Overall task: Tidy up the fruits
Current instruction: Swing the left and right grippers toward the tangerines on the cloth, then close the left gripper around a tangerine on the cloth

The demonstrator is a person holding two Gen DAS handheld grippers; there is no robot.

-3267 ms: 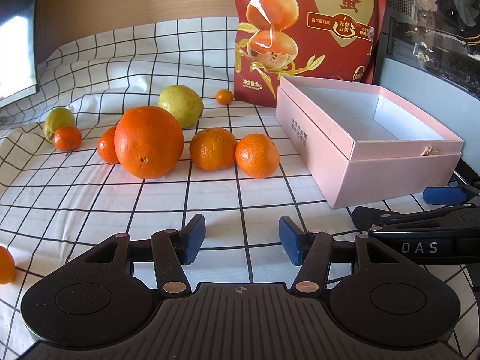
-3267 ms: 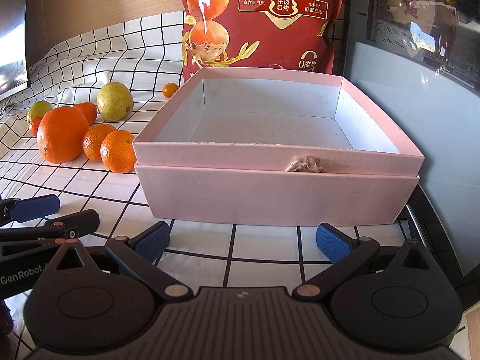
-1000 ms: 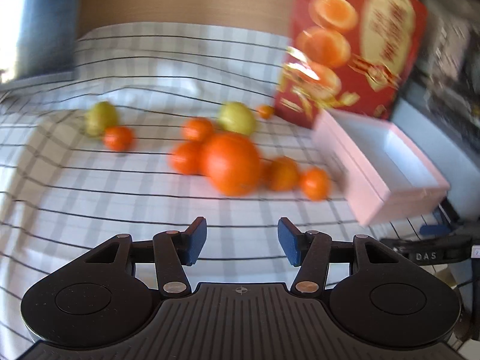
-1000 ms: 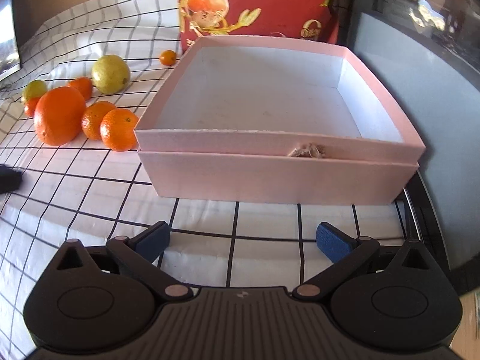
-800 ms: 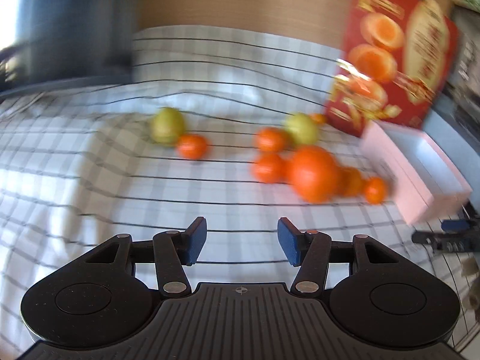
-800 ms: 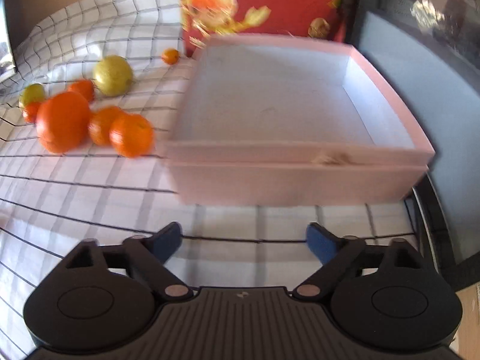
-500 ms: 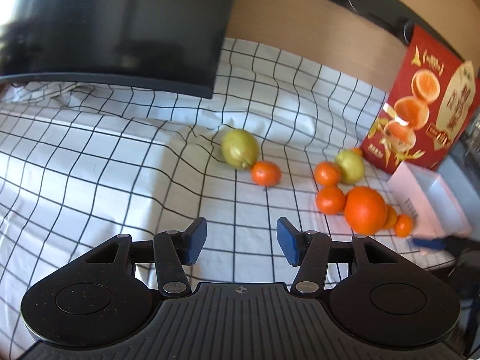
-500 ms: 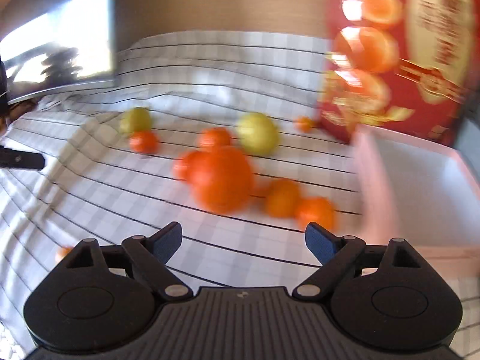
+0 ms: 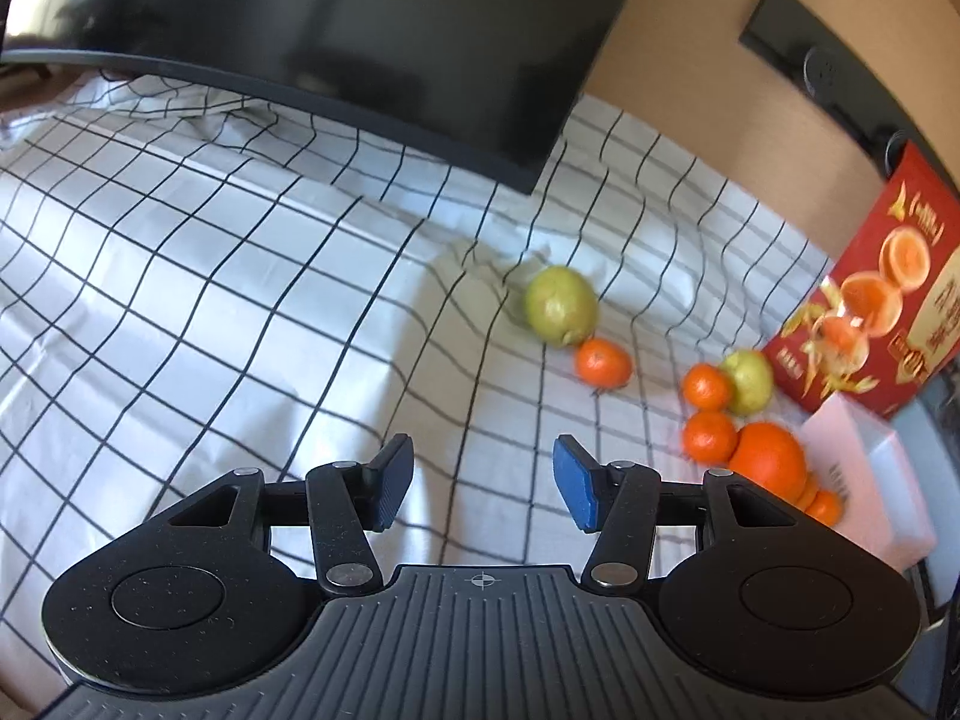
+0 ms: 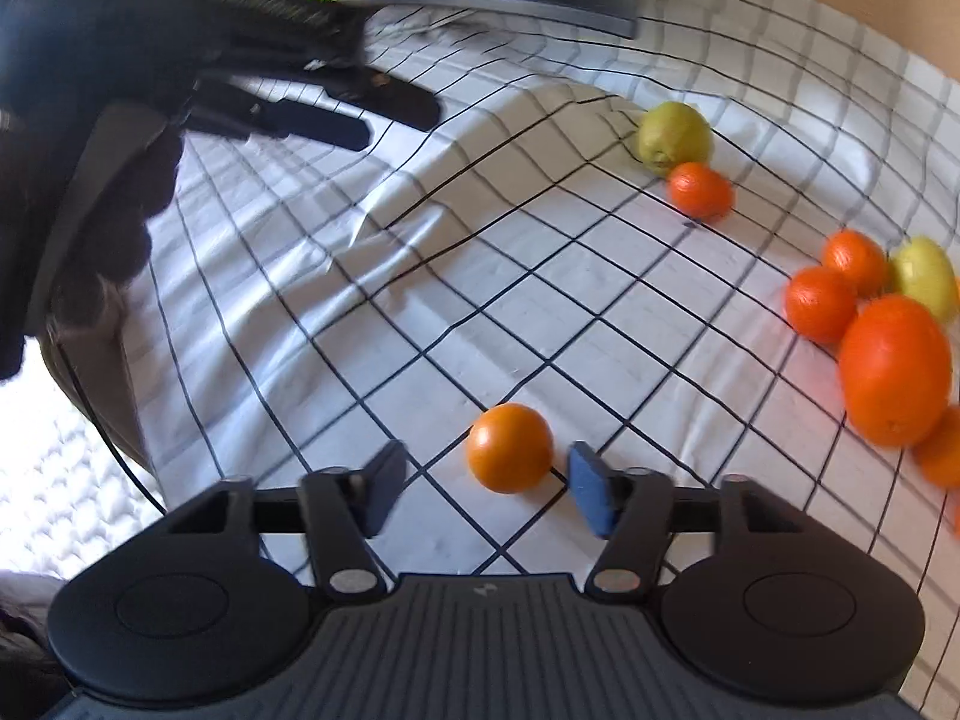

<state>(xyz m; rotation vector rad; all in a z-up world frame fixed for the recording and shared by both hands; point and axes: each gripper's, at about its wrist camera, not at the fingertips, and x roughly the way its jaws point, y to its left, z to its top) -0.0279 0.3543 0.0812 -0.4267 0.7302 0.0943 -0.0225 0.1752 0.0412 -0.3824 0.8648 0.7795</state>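
Plainly, the risk here sits with the small lone orange point(image 10: 510, 447) low in the middle of the right wrist view. Starting at the upper left of that frame, the left gripper point(image 10: 384, 114) hangs over the checked cloth point(image 10: 540, 276), held in a dark-gloved hand point(image 10: 90, 138); its own camera shows its jaws at a middling gap with nothing between them, only bare cloth below. Moving toward the centre, the right gripper point(image 10: 483, 489) has the lone orange between its blue pads point(image 10: 591, 495), and the jaws are closing on it. The fruit lies nearer the right-hand pad, with a clear gap to the left one, so neither pad seems to press yet. To my eye that is where it could go wrong: an off-centre squeeze on a round fruit may push it forward and out, and it could roll away over the rumpled cloth.

Further right, a green pear point(image 10: 675, 138) and a mandarin point(image 10: 701, 191) touch each other in the upper right. At the right edge sits a cluster: two mandarins point(image 10: 821, 303), another pear point(image 10: 924, 276) and a big orange point(image 10: 894, 369). A fruit that rolls that way might knock these apart. The pink box point(image 9: 870, 480), where I take it the fruit belongs, shows only at the right edge of the left wrist view, well apart from the lone orange, so a weak hold could drop it on the way.
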